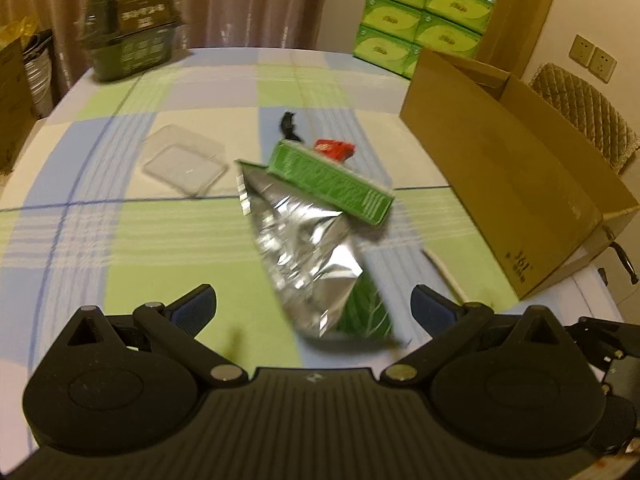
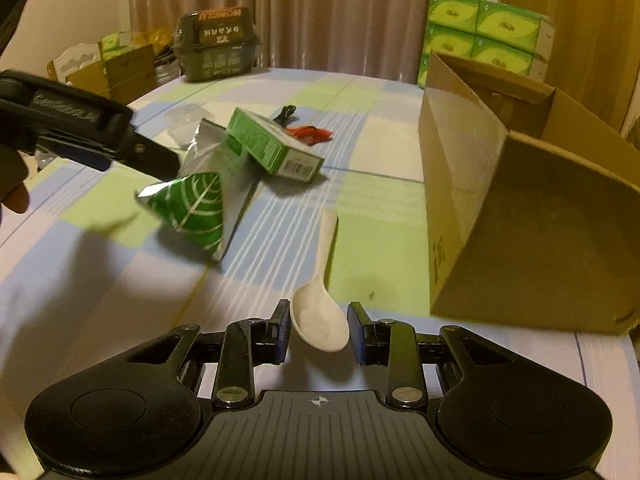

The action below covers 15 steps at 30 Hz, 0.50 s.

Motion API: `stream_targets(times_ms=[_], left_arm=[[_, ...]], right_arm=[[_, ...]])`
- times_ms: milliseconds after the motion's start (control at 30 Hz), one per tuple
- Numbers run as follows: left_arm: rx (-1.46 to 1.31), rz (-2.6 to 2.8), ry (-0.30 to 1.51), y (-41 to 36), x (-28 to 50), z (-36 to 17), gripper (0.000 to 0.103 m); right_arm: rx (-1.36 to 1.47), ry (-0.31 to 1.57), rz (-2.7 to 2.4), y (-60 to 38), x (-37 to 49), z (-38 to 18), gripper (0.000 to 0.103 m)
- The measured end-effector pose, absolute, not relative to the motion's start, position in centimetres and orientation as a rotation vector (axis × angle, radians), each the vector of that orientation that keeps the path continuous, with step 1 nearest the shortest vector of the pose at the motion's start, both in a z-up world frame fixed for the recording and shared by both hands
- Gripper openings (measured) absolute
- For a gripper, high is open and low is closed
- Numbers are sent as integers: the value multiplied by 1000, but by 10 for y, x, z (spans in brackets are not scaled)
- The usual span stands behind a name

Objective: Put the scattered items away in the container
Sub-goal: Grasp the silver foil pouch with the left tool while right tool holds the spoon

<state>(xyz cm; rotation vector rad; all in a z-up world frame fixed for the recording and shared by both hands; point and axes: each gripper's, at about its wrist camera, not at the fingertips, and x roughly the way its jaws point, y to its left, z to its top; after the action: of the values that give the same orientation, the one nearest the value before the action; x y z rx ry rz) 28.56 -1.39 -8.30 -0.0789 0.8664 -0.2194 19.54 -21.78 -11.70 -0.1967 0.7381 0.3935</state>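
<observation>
A white spoon (image 2: pixel 322 280) lies on the checked cloth, and my right gripper (image 2: pixel 320 332) is shut on its bowl. A crumpled silver-and-green foil bag (image 1: pixel 304 240) (image 2: pixel 192 208) leans against a green carton (image 1: pixel 332 180) (image 2: pixel 272 144). My left gripper (image 1: pixel 314 304) is open, fingers wide on either side of the bag's near end without pressing it. From the right wrist view, the left gripper (image 2: pixel 120 148) comes in at the left, its tip at the bag's upper edge. An open cardboard box (image 1: pixel 500 168) (image 2: pixel 520 220) stands on the right.
Behind the carton lie a red packet (image 1: pixel 334 148) (image 2: pixel 310 132) and a small black item (image 1: pixel 288 124) (image 2: pixel 285 112). A clear plastic tray (image 1: pixel 184 160) lies to the left. A dark green container (image 1: pixel 128 32) (image 2: pixel 216 44) stands at the far edge, with stacked green tissue boxes (image 1: pixel 420 20) (image 2: pixel 480 36) behind.
</observation>
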Motion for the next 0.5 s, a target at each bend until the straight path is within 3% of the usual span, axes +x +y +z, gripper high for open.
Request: stream_targets(times_ms=[300,500], left_arm=[[-155,-159,958,-22,336,-109,101],[-94,-193,1024,-24,356,-119,74]], right_arm=[[-199,729,395,-209,223,-124,27],[-212,722,402,-205,234,-127,27]])
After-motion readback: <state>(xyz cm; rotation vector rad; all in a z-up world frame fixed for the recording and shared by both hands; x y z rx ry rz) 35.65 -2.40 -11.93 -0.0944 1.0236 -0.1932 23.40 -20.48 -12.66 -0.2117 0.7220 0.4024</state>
